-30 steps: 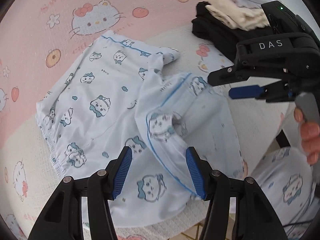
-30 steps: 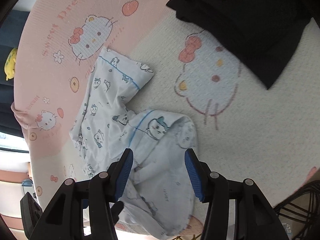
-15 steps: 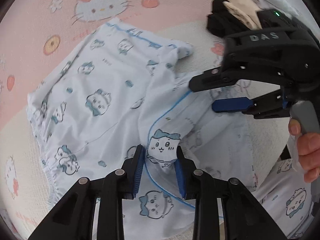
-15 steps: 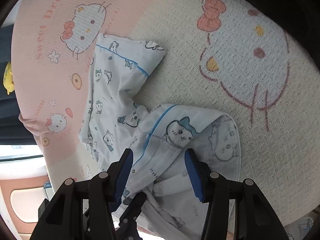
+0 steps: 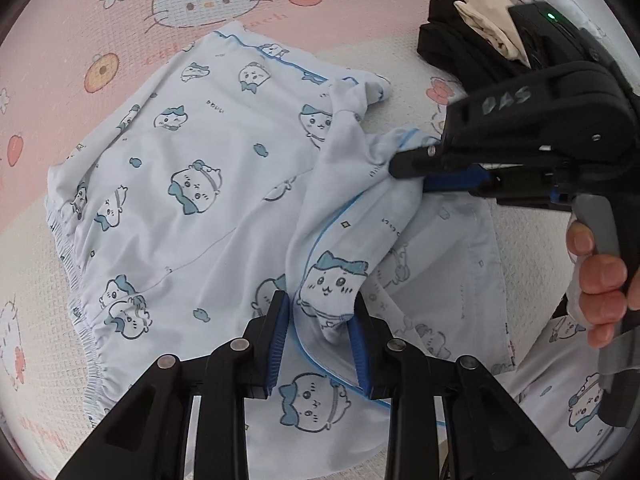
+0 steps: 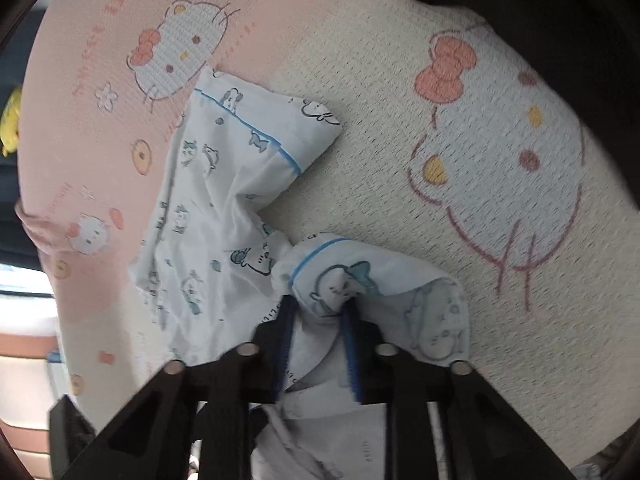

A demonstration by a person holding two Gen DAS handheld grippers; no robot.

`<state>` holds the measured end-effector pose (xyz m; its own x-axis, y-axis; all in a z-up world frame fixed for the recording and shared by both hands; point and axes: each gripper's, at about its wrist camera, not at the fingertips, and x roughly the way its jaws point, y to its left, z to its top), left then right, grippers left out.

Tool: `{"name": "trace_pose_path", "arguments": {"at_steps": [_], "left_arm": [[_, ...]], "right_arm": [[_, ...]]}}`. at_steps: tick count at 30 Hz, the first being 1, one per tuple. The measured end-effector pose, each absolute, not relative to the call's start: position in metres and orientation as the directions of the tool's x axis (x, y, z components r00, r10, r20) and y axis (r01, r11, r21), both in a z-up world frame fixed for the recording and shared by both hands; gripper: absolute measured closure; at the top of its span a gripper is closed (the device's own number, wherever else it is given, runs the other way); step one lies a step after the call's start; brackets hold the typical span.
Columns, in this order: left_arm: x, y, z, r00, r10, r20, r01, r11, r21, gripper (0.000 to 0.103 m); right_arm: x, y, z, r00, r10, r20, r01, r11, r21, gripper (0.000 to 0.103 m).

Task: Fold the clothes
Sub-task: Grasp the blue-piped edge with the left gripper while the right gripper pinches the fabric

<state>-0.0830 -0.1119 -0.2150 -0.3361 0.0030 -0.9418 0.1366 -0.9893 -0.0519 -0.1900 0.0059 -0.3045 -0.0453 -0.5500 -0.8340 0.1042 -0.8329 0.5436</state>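
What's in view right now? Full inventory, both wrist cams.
pyjama shorts: 1, pale blue with cartoon print, spread on the blanket, bunched at the near leg
blanket: 1, pink and cream with cat print, under everything
clothes pile: 1, black, beige and white, far right on the blanket
left gripper: 1, black with blue pads, shut on a fold of the shorts
right gripper: 1, black with blue pads, jaws closing on the bunched leg
hand: 1, on the right gripper's trigger

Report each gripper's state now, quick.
Left gripper: shut on a fold of the cartoon-print pajama shorts.
Right gripper: jaws closing, pinching the shorts' blue-piped leg hem.
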Motion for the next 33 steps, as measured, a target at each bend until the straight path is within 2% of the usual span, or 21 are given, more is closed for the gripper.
{"name": "trace_pose_path", "arguments": {"at_steps": [9,18,23,26,28,33], "left_arm": [[-0.084,-0.086,-0.202,-0.348,0.052,-0.936,0.041,-0.997,-0.071,0.077],[-0.096,-0.053,-0.205,-0.327,0.078,-0.942,-0.053,-0.997,-0.064,0.077],[-0.095,-0.055,-0.201,-0.329,0.094,-0.940,-0.048,-0.995,-0.083,0.077],[-0.094,-0.061,-0.196,-0.334,0.105,-0.937,-0.038,-0.994,-0.098,0.077],[-0.093,-0.067,-0.191,-0.344,0.117,-0.932,-0.021,-0.993,-0.117,0.077],[-0.088,-0.079,-0.175,-0.373,0.167,-0.913,0.033,-0.981,-0.192,0.076]], "right_arm": [[-0.206,0.017,-0.284,-0.176,-0.456,-0.872,0.151,-0.888,0.434,0.092],[-0.220,0.050,-0.272,-0.249,-0.557,-0.793,0.071,-0.827,0.558,0.092],[-0.225,0.072,-0.278,-0.232,-0.605,-0.762,0.011,-0.785,0.620,0.091],[-0.220,0.082,-0.286,-0.194,-0.638,-0.745,-0.018,-0.757,0.653,0.084],[-0.214,0.085,-0.287,-0.175,-0.642,-0.747,-0.011,-0.757,0.653,0.073],[-0.195,0.093,-0.288,-0.140,-0.669,-0.730,0.003,-0.738,0.675,0.069]]}}
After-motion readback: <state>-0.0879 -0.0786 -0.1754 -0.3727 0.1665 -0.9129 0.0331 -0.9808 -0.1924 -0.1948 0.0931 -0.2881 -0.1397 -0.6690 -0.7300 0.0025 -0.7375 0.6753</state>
